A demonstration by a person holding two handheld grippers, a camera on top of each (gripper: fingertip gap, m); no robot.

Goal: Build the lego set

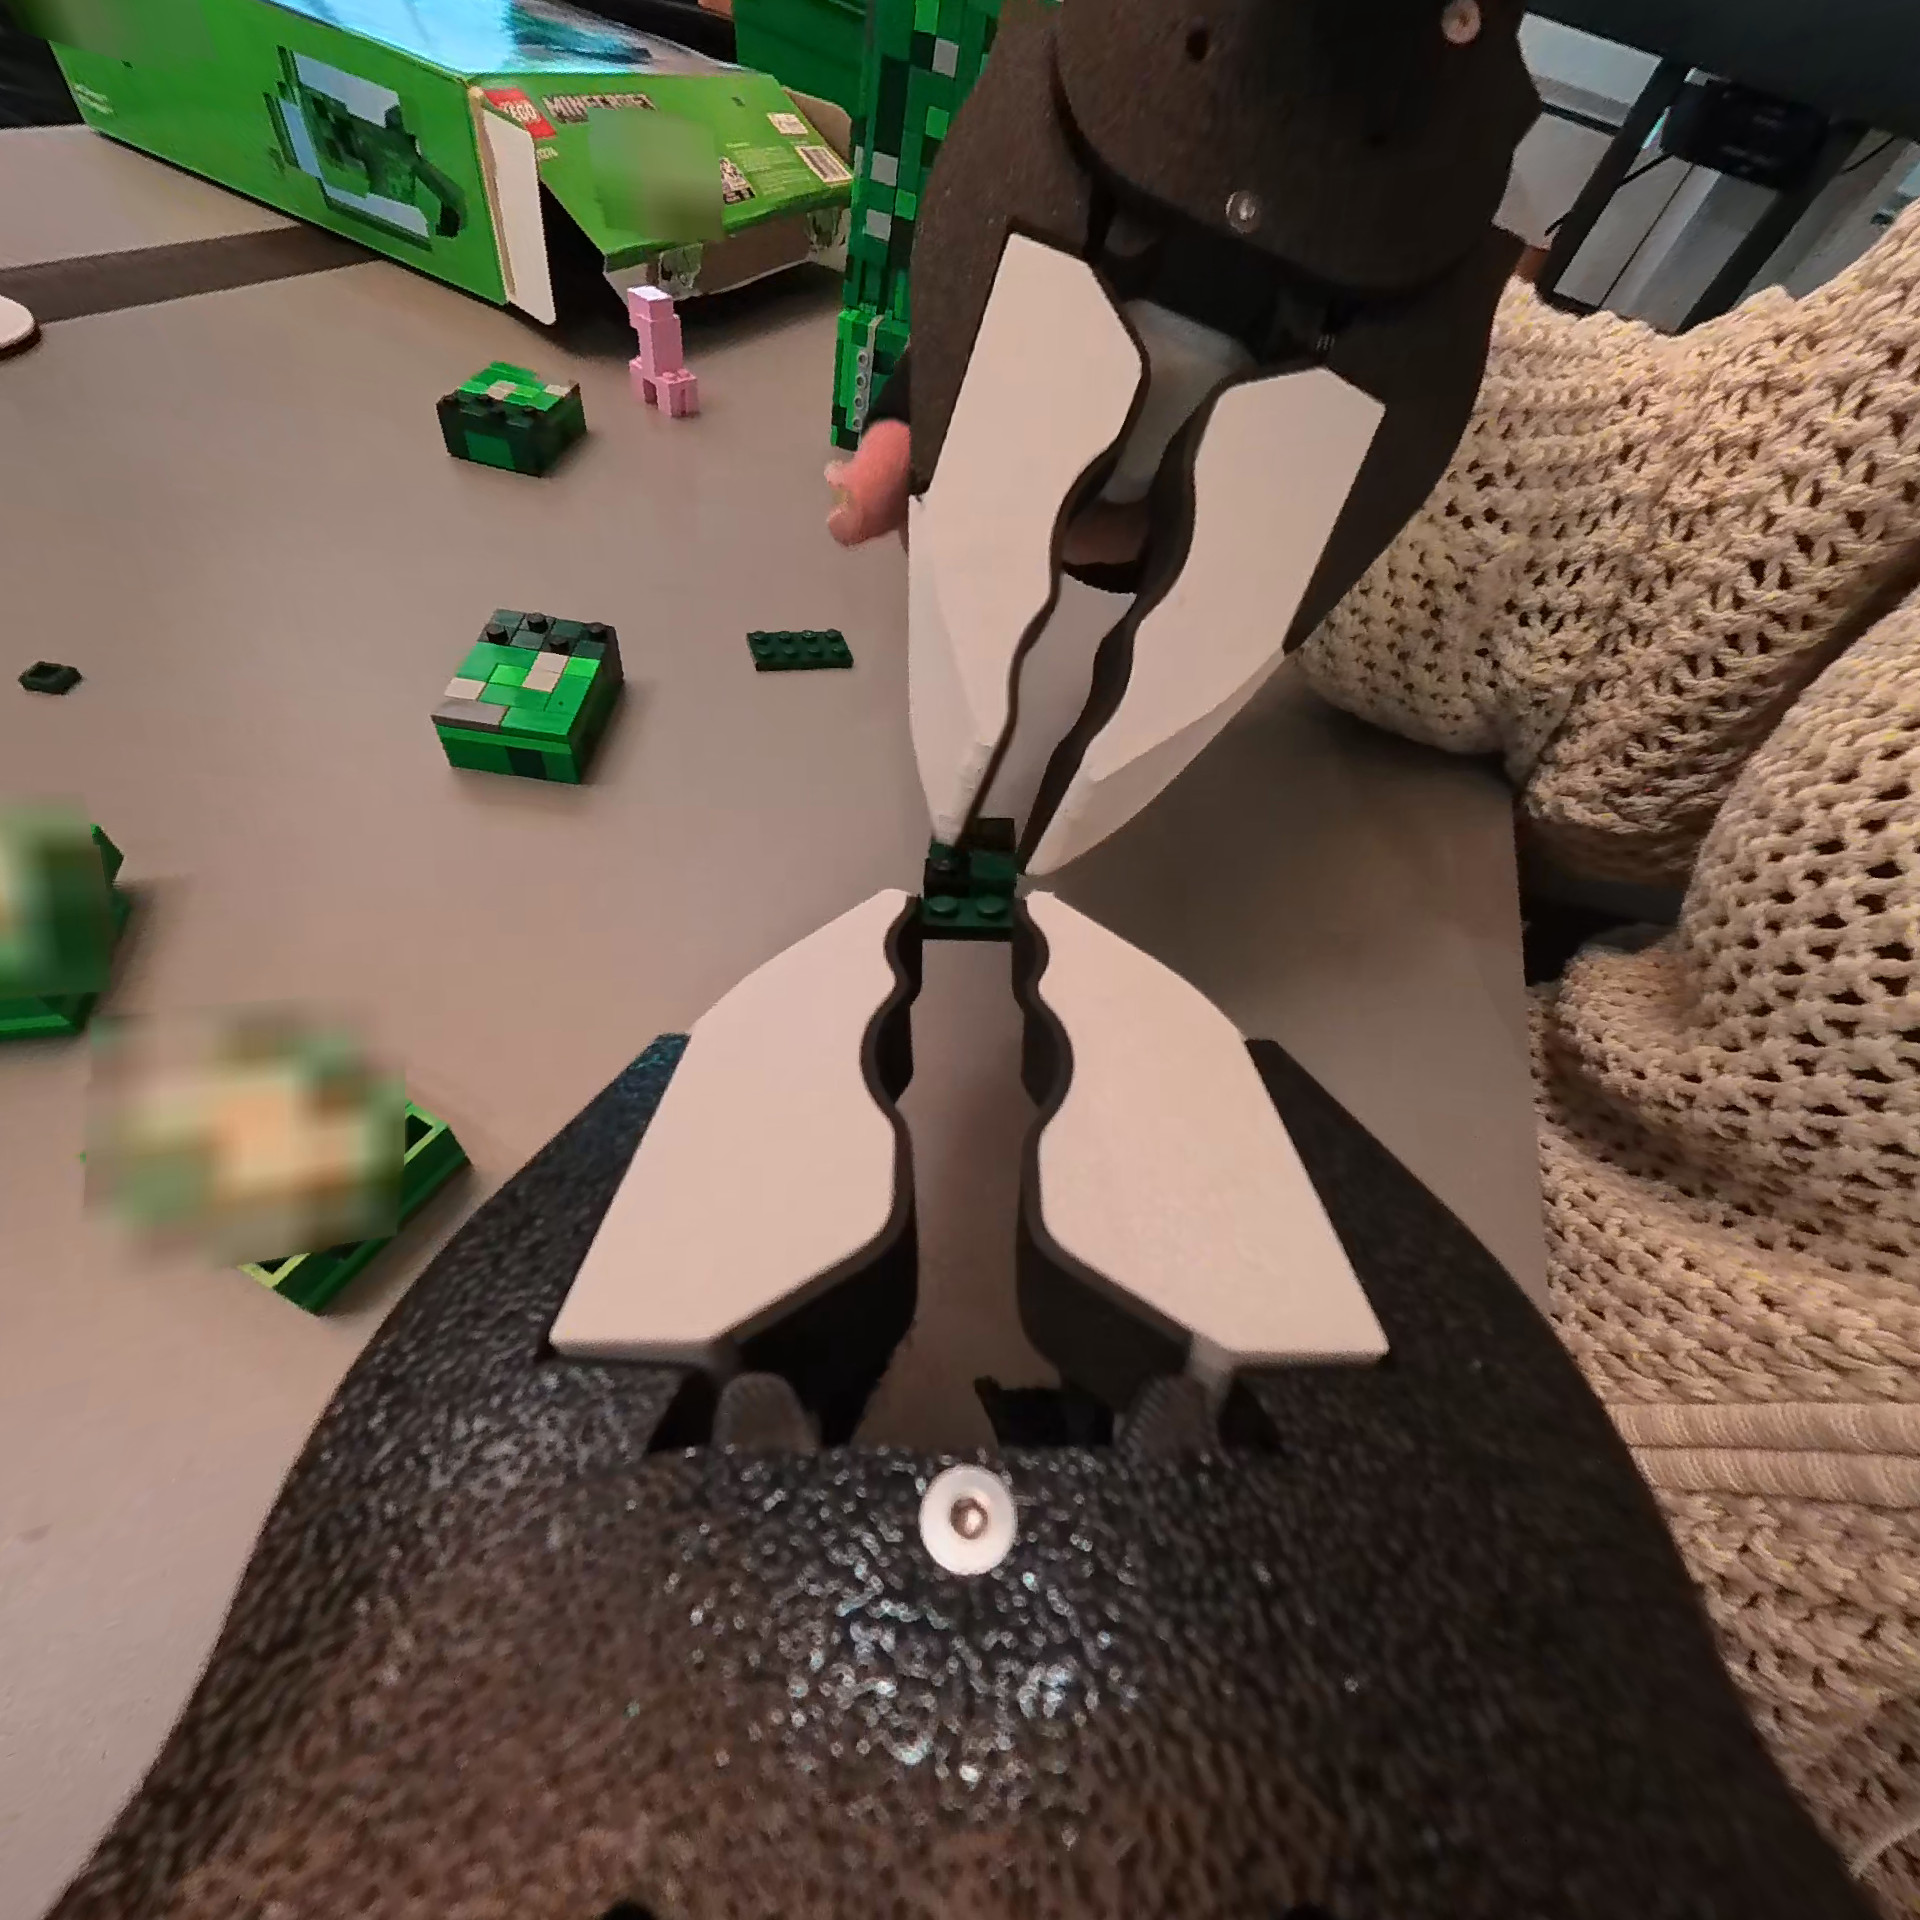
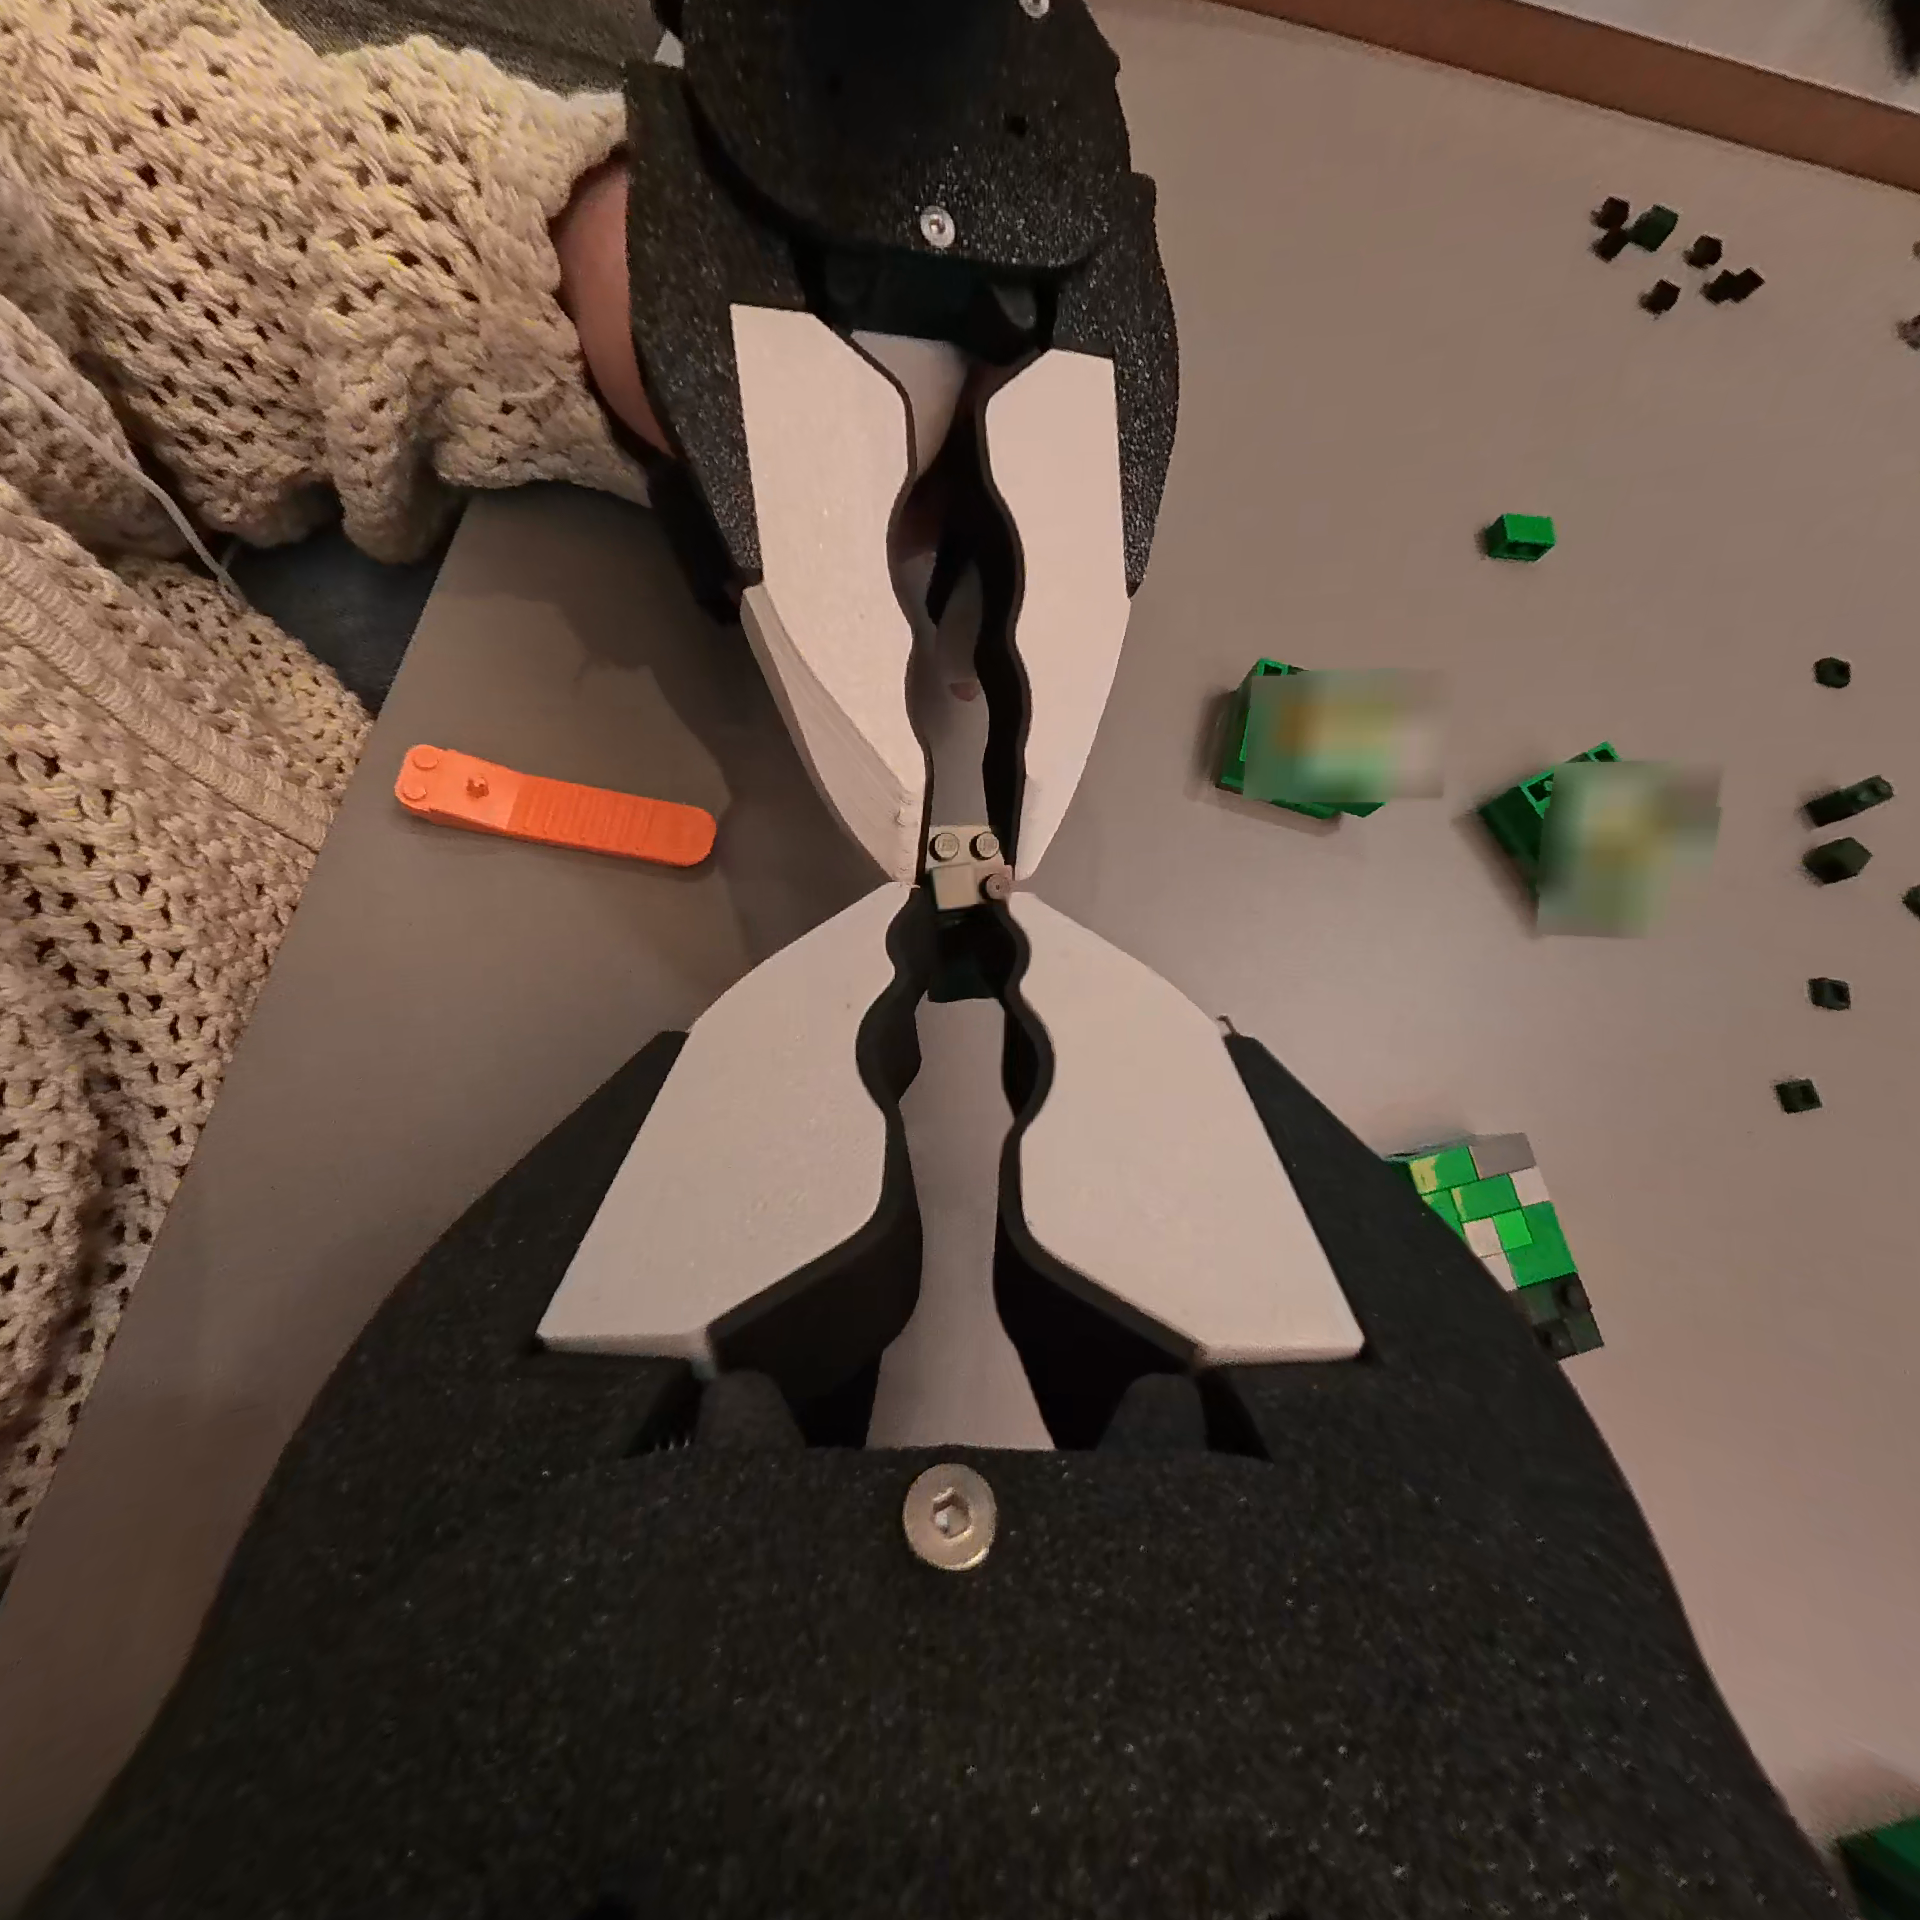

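Left wrist view, left gripper [image 1: 968, 914] clamping dark green plate [image 1: 968, 916], right gripper [image 1: 987, 847] pinching small brick stack [image 1: 982, 844] at centre, green cardboard box [image 1: 343, 156] upper left, orange plastic brick separator [image 2: 556, 805] on grey desk [image 2: 1351, 468] at left of right wrist view.

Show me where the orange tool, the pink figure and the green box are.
orange tool [image 2: 556, 806]: right wrist view, its ridged middle.
pink figure [image 1: 659, 351]: left wrist view, its body.
green box [image 1: 312, 156]: left wrist view, its printed side.

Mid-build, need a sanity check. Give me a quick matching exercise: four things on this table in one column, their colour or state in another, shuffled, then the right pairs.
Things:
1. brick separator
2. pig figure
3. set box
4. left gripper

States:
A. pink, standing near the box
B. shut on a small dark green assembly
C. orange, lying flat near the table edge
D. green, lying with an end flap open

Pairs: 1-C, 2-A, 3-D, 4-B
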